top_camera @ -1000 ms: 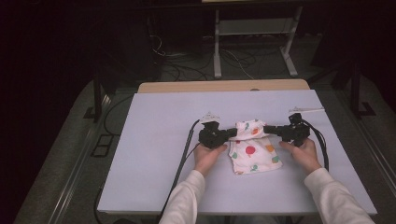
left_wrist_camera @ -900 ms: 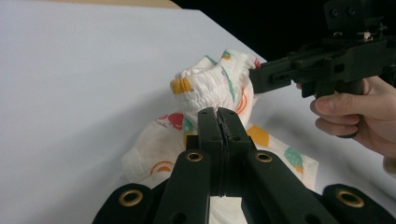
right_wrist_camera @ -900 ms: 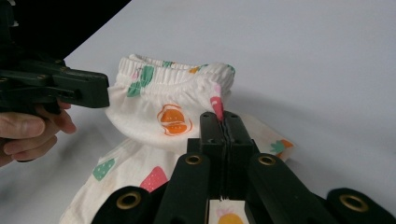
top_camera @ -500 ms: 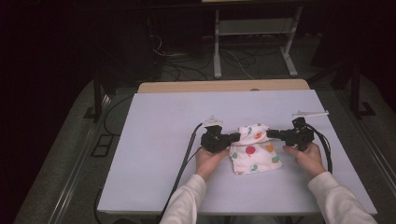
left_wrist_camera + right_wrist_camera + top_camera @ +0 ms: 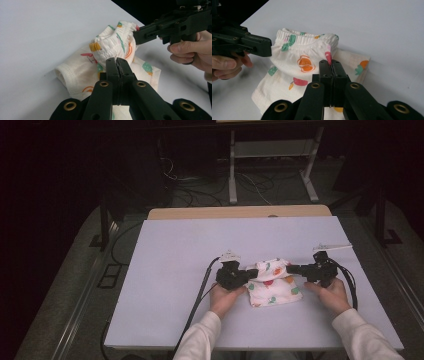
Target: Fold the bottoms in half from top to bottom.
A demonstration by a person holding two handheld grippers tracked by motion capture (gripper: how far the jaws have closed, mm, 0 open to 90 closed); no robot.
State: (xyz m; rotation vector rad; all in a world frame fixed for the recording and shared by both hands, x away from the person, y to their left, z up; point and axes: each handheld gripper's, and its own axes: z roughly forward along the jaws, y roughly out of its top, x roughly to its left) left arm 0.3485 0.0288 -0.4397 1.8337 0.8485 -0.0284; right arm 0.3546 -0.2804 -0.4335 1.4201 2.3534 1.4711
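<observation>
Two grippers on one small garment, both with jaws pressed together on cloth. Left gripper [image 5: 248, 276] – held in the person's left hand [image 5: 223, 298], jaws fully closed, pinching the elastic waistband of the white fruit-print shorts [image 5: 274, 287] at its left end. In the left gripper view the tips [image 5: 116, 62] bite a fold of the gathered band; the rest of the shorts [image 5: 82, 75] hangs down from the fingertips and lies on the table to the left of and under the jaws. A hemmed leg opening [image 5: 61, 75] sits left of and below the tips, resting on the white table [image 5: 175, 270].

Between the two pairs of fingertips the waistband is lifted and stretched, slightly bunched, clear of the surface; the lower part of the shorts lies flat nearer the person than both tips.

Right gripper [image 5: 290, 268] – in the right hand [image 5: 327, 292], jaws also fully closed, clamped on the right end of the same waistband. In the right gripper view the tips [image 5: 332, 63] hold the band's edge near a red print, the cloth [image 5: 299, 65] spreads left of and below them, and the left gripper's jaws [image 5: 259, 47] meet the band at the far left. Cables [image 5: 200, 295] trail back from each gripper toward the person.
</observation>
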